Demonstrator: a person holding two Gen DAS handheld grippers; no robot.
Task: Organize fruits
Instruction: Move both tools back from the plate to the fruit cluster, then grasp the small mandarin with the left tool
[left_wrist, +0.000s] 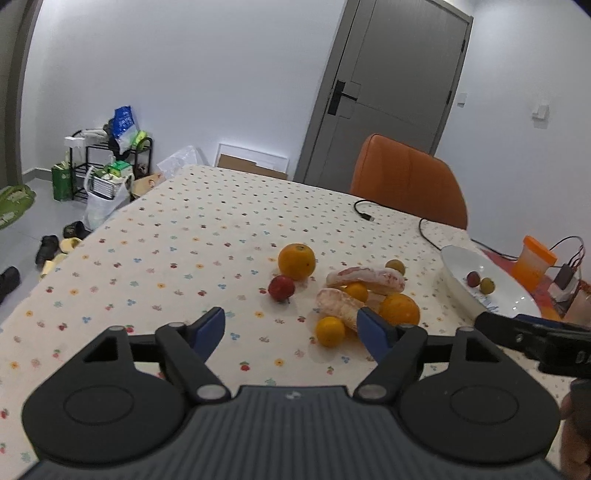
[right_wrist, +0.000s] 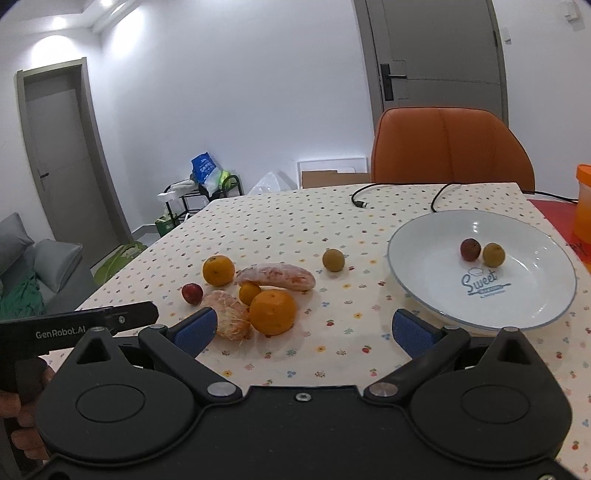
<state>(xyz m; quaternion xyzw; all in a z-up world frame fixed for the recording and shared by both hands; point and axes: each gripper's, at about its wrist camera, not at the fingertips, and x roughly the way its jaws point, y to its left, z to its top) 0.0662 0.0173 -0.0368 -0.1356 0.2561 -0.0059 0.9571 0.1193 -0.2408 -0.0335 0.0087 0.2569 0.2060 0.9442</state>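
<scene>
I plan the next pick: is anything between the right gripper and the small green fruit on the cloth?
Nothing visible. The right gripper is open, and only bare tablecloth lies before the green fruit.

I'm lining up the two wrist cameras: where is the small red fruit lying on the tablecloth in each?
Left wrist: red fruit centre, below the orange.
Right wrist: red fruit left of centre.
Shared landmark: white plate.
</scene>
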